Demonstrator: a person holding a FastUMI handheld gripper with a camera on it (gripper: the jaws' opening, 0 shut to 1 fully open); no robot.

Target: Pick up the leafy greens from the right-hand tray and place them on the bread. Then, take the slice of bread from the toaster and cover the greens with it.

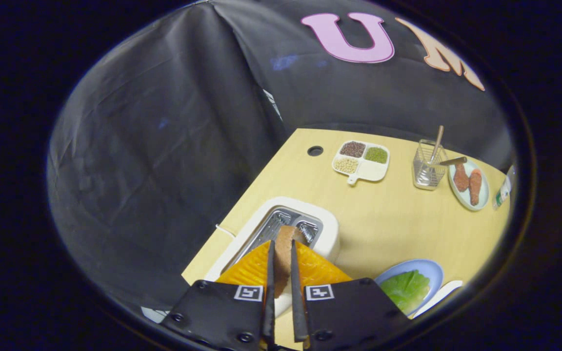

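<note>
Tool (281, 265) clamped on bread slice (286, 243) over toaster (327, 234).

The surface (383, 219) looks like pale matt wood. The toaster (327, 234) has a smooth white plastic shell and shiny metal slots. The bread slice (285, 243), pressed by both fingers of the gripper (281, 265), looks rough and matt. The leafy greens (405, 287) shine like plastic. The utensil basket (426, 170) is bright metal wire.

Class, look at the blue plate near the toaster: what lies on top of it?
On the blue plate lie leafy greens. Whatever is beneath them is covered. The claw is shut on a bread slice over the toaster.
</note>
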